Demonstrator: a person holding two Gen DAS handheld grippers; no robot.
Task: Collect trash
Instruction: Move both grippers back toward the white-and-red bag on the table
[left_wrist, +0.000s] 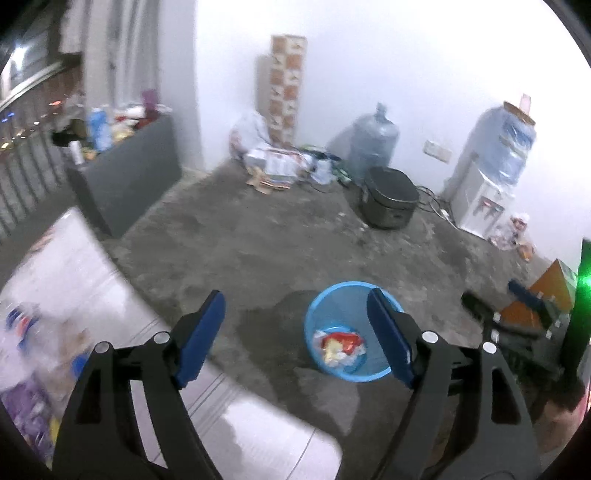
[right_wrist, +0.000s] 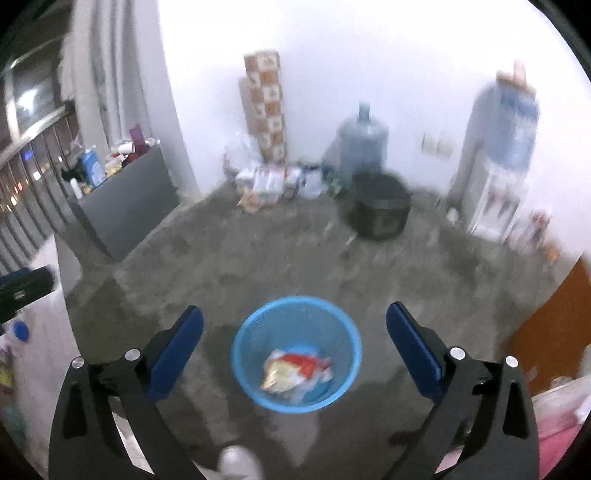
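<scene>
A blue mesh waste basket (left_wrist: 325, 299) stands on the grey concrete floor; it also shows in the right wrist view (right_wrist: 258, 317). Red, yellow and white wrappers (left_wrist: 340, 345) lie in its bottom, also seen in the right wrist view (right_wrist: 295, 369). My left gripper (left_wrist: 295, 306) is open and empty, above and left of the basket, over a table edge. My right gripper (right_wrist: 295, 317) is open and empty, held right above the basket. The right gripper also shows at the right of the left wrist view (left_wrist: 517, 299).
A white table (left_wrist: 92, 295) with blurred items lies at the lower left. A black rice cooker (left_wrist: 389, 201), water jug (left_wrist: 373, 144), water dispenser (left_wrist: 484, 177), tall patterned box (left_wrist: 286, 85), floor litter (left_wrist: 273, 166) and a grey cabinet (left_wrist: 129, 166) stand farther off.
</scene>
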